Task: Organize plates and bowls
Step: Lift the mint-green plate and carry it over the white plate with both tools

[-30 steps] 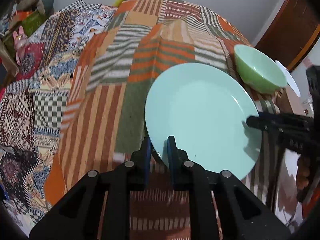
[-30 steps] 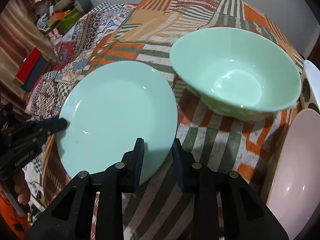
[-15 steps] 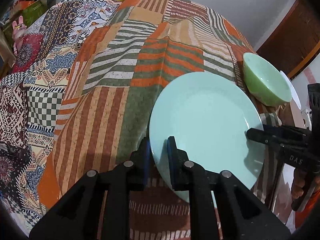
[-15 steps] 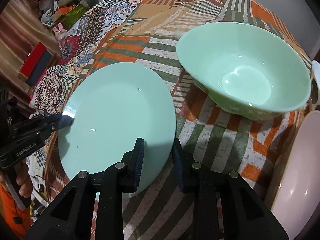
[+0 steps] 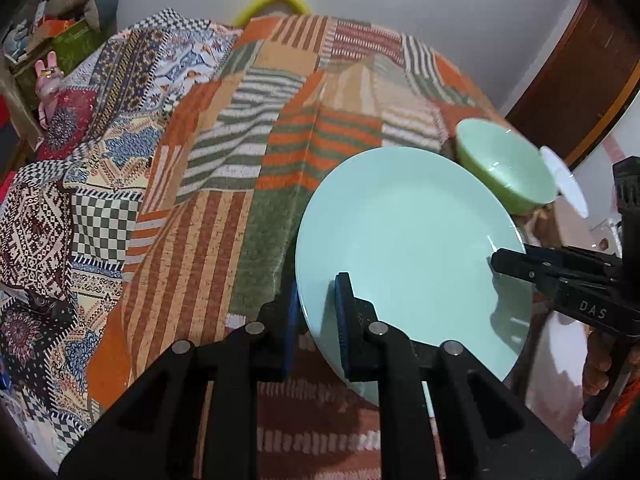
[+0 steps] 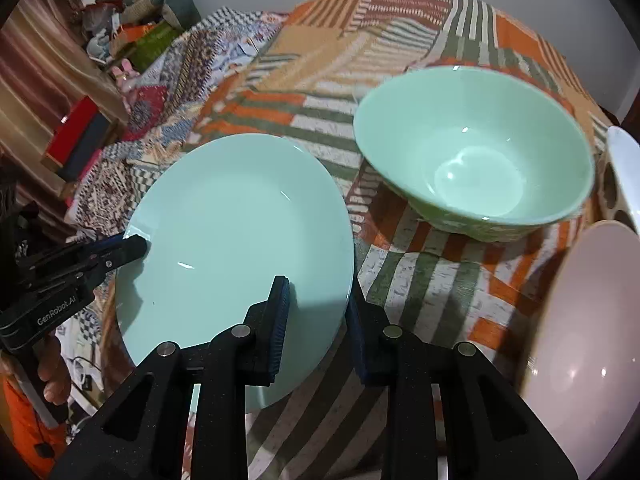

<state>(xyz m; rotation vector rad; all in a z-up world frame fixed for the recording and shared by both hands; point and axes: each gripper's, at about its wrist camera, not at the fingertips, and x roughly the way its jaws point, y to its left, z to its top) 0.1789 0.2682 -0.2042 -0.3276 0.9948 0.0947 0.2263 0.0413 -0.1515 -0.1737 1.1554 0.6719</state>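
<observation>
I see a plain pale wall [image 5: 420, 4] at the back w/ a brown wooden door [image 5: 580, 76] on the right. Tabletop under a striped orange/green patchwork cloth [image 5: 240, 184]; a 2nd patterned cloth [image 5: 60, 208] lies to its left. Cluttered shelf stuff [image 6: 132, 24] and a striped curtain [image 6: 36, 80] far left. Light is even, indoors.

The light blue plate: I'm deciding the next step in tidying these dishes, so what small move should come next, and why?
Probably carry the light blue plate level toward a clear patch of the patchwork cloth. The left gripper and right gripper each clamp opposite rims, and the green bowl and pink bowl crowd the right side.
</observation>
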